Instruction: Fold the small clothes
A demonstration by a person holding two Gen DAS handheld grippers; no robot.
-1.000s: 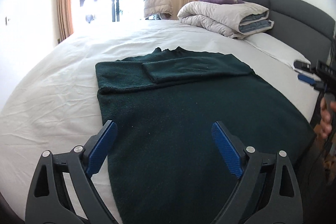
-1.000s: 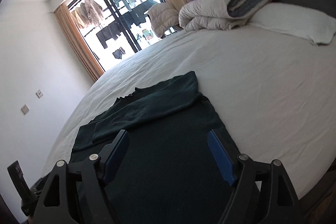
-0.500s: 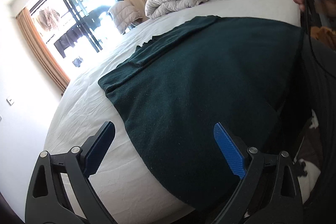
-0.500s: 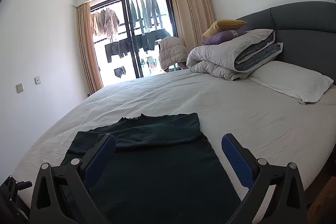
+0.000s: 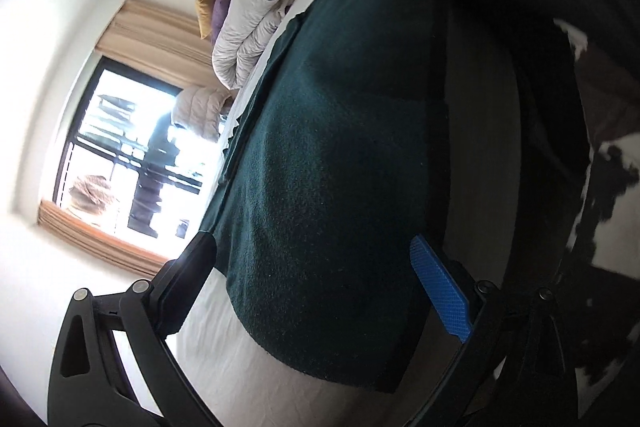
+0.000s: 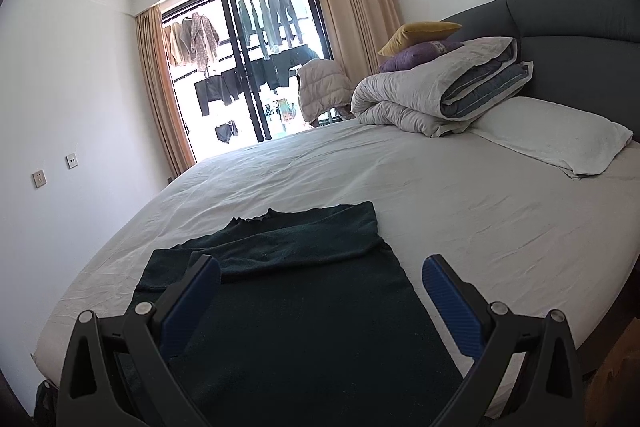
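Where it drapes over the white bed [image 6: 460, 211] edge, the fuzzy dark green sweater [image 6: 296, 291] lies flat, 1 sleeve folded across. Left gripper [image 5: 316, 291] and right gripper [image 6: 320, 291] both gape, grasping nothing. The sweater's hem is cut off below.

Your sweater [image 6: 280, 291] lies flat on the bed [image 6: 460, 211] at its near edge; folded duvet [image 6: 436, 95] and pillow [image 6: 560, 135] sit far right by the headboard [image 6: 580, 27], window [image 6: 248, 67] behind
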